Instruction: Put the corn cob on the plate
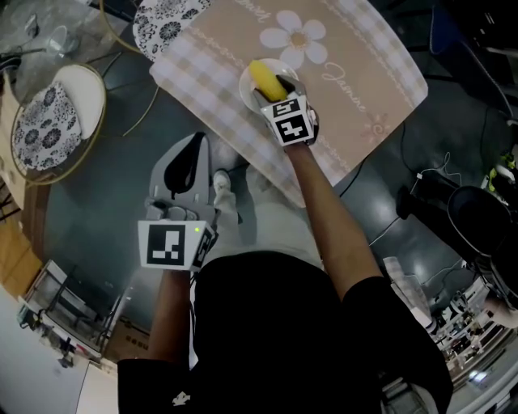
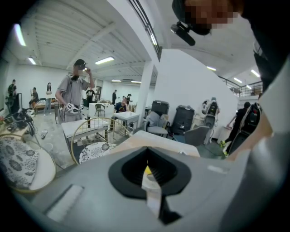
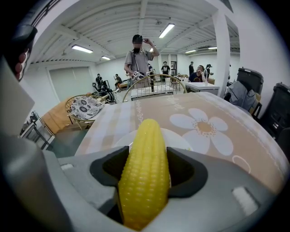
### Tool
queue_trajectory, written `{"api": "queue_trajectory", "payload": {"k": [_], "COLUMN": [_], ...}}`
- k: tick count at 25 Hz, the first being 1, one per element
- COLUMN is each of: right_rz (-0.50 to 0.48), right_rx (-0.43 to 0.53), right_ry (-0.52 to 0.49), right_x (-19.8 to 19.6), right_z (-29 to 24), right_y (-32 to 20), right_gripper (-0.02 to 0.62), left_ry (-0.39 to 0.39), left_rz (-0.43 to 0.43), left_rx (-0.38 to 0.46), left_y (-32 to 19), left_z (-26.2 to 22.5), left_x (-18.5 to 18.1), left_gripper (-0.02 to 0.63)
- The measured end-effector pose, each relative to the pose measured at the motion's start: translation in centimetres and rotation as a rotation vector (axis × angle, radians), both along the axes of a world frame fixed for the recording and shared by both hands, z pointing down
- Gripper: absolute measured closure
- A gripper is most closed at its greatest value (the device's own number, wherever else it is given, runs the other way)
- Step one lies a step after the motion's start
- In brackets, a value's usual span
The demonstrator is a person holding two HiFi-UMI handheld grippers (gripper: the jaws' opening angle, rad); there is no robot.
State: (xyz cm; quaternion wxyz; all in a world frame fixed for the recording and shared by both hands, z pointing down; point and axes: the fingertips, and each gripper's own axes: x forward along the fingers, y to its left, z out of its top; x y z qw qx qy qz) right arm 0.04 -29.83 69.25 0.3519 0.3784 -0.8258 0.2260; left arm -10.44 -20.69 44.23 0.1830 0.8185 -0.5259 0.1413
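A yellow corn cob (image 1: pixel 265 78) is clamped between the jaws of my right gripper (image 1: pixel 273 91), which is shut on it. The cob hangs just over a small white plate (image 1: pixel 246 87) on the beige flowered tablecloth (image 1: pixel 356 73). In the right gripper view the corn cob (image 3: pixel 145 176) stands upright between the grey jaws, with the plate (image 3: pixel 179 138) right behind it; I cannot tell whether its tip touches the plate. My left gripper (image 1: pixel 188 158) is held low near the person's body, away from the table. Its jaws meet in a thin seam with nothing in them in the left gripper view (image 2: pixel 147 171).
The table's near edge (image 1: pixel 243 149) runs diagonally. Round chairs with patterned cushions stand at the left (image 1: pixel 57 113) and at the top (image 1: pixel 166 24). Cables and dark gear lie on the floor at the right (image 1: pixel 453 202). Beyond the table a person (image 3: pixel 140 59) stands.
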Motion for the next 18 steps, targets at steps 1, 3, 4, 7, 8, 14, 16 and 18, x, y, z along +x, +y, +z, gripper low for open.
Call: {"api": "queue_trajectory", "payload": {"k": [1, 3, 4, 7, 8, 14, 16, 18], "right_rz": [0.0, 0.0, 0.0, 0.004, 0.006, 0.006, 0.007, 0.013], "right_rx": [0.0, -0.001, -0.004, -0.007, -0.003, 0.022, 0.031, 0.042], "right_ry": [0.002, 0.004, 0.005, 0.01, 0.012, 0.003, -0.006, -0.015], "right_x": [0.0, 0.0, 0.1, 0.1, 0.2, 0.1, -0.1, 0.0], "right_z": [0.1, 0.3, 0.4, 0.5, 0.4, -0.6, -1.1, -1.9], "right_y": [0.0, 0.0, 0.0, 0.0, 0.0, -0.5, -0.5, -0.5], "right_gripper": [0.337, 0.337, 0.337, 0.336, 0.334, 0.33, 0.33, 0.33], "left_ry": [0.0, 0.0, 0.0, 0.005, 0.008, 0.018, 0.035, 0.046], "left_rz": [-0.002, -0.001, 0.0, -0.007, -0.01, -0.016, -0.026, -0.028], "left_rx": [-0.001, 0.001, 0.001, -0.002, -0.002, -0.008, -0.006, -0.001], "left_y": [0.0, 0.0, 0.0, 0.0, 0.0, 0.1, 0.1, 0.1], "left_z": [0.0, 0.0, 0.1, 0.1, 0.1, 0.1, 0.0, -0.3], "left_x": [0.0, 0.0, 0.0, -0.1, -0.2, -0.5, -0.7, -0.7], "left_gripper": [0.598, 0.598, 0.598, 0.598, 0.598, 0.598, 0.598, 0.598]}}
